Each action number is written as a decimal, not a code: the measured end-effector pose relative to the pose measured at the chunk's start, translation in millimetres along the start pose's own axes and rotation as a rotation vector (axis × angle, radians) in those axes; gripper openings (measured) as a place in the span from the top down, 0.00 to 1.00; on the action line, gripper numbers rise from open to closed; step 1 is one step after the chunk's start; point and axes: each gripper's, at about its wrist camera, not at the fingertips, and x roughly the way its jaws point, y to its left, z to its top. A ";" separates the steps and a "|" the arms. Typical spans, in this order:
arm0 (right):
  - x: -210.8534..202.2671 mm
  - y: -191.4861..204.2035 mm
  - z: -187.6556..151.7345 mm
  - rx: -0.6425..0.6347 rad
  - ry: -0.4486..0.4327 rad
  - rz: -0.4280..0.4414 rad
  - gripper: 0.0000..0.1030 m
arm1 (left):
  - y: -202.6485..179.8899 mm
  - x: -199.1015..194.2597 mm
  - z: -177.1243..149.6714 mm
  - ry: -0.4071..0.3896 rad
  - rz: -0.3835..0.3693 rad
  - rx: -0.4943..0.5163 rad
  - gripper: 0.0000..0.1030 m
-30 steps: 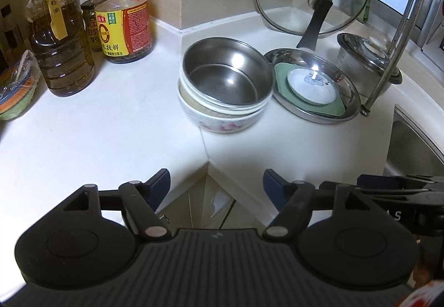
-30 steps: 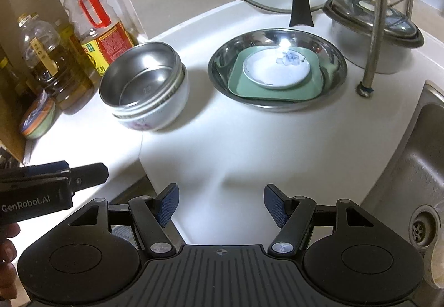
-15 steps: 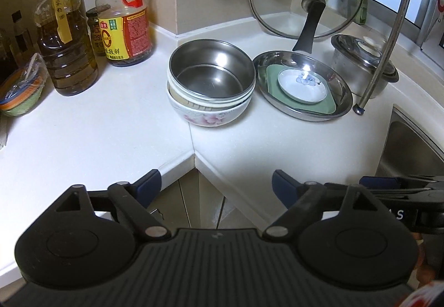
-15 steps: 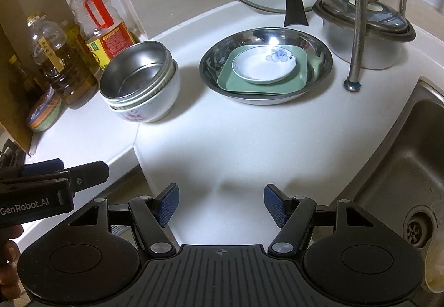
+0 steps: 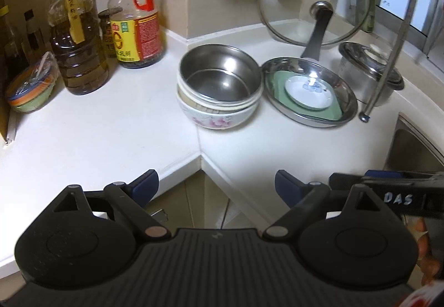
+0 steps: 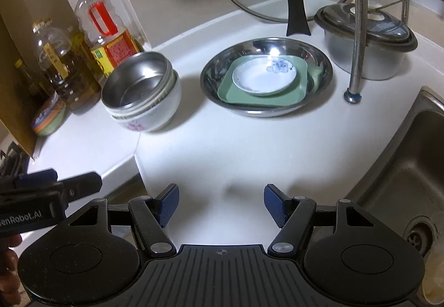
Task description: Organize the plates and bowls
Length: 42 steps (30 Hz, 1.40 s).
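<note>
Left gripper [image 5: 216, 186] jaws opening, right gripper [image 6: 220, 205] spread, both empty; far off, steel bowl [image 5: 220, 78] nests atop floral bowl [image 5: 216, 119].

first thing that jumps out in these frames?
The stack of bowls, a steel one nested on top and a floral one at the bottom, sits mid-counter. Right beside it a steel basin holds a green square plate with a small white dish on it. Both grippers hang empty at the counter's near edge.
</note>
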 end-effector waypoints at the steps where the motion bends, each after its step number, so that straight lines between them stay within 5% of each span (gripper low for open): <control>1: 0.4 -0.3 2.3 0.005 -0.006 0.010 0.34 | 2.6 0.2 1.4 0.000 0.007 -0.004 0.13; 15: 28.5 19.0 57.4 0.043 -0.060 0.090 0.34 | 35.7 26.7 55.7 -0.020 0.020 -0.011 0.13; 30: 96.4 42.5 108.7 -0.003 -0.047 0.039 0.35 | 53.5 95.3 111.5 0.034 0.022 0.022 0.17; 42: 128.4 51.4 116.2 -0.048 0.026 0.067 0.66 | 53.6 118.7 112.9 0.091 -0.014 0.033 0.26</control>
